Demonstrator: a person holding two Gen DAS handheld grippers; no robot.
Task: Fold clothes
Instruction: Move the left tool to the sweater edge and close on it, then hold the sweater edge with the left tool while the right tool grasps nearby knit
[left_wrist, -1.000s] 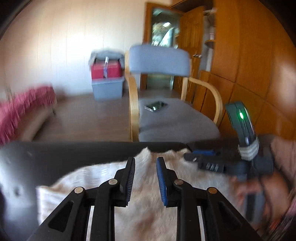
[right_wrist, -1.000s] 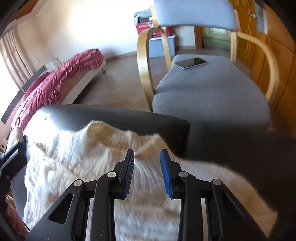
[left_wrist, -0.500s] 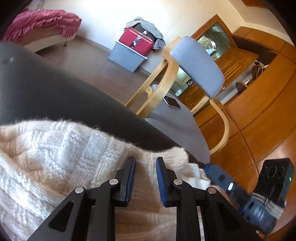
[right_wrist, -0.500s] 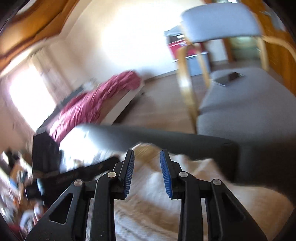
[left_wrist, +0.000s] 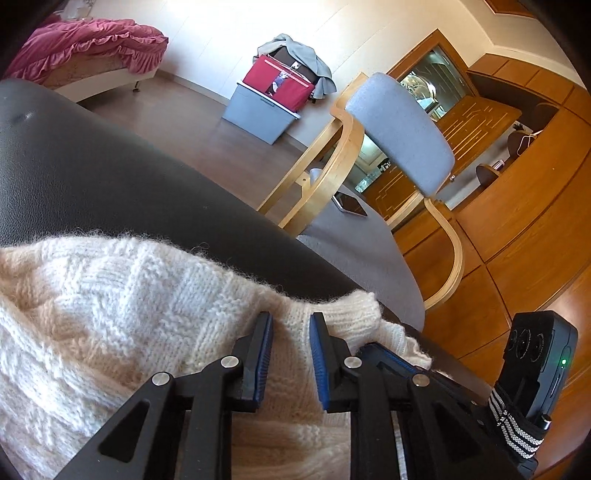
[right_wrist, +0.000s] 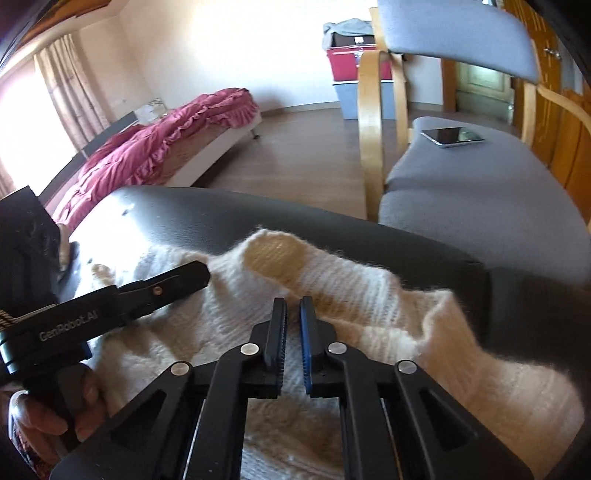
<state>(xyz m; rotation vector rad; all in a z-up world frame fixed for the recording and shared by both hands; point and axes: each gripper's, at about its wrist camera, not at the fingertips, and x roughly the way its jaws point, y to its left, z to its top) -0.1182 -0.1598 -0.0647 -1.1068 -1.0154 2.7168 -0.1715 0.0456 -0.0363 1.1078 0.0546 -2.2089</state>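
A cream knitted sweater (left_wrist: 122, 317) lies bunched on a black leather surface (left_wrist: 92, 173). My left gripper (left_wrist: 291, 328) is low over its far edge, jaws a little apart with knit between them near a ribbed cuff (left_wrist: 354, 310). In the right wrist view the sweater (right_wrist: 354, 280) lies under my right gripper (right_wrist: 292, 314), whose jaws are nearly closed just above a fold. The left gripper (right_wrist: 177, 280) reaches in from the left there. The right gripper's body (left_wrist: 532, 373) shows at the lower right of the left wrist view.
A grey cushioned armchair (right_wrist: 480, 192) with wooden arms stands just past the black surface, with a phone (right_wrist: 452, 136) on its seat. A bed with a red cover (right_wrist: 162, 147) is at the left. A red box on a grey bin (left_wrist: 273, 99) stands by the wall.
Both grippers dropped closer to the sweater. The right gripper's jaws narrowed from open to nearly closed. The left gripper tilted and moved toward the cuff, close beside the right one.
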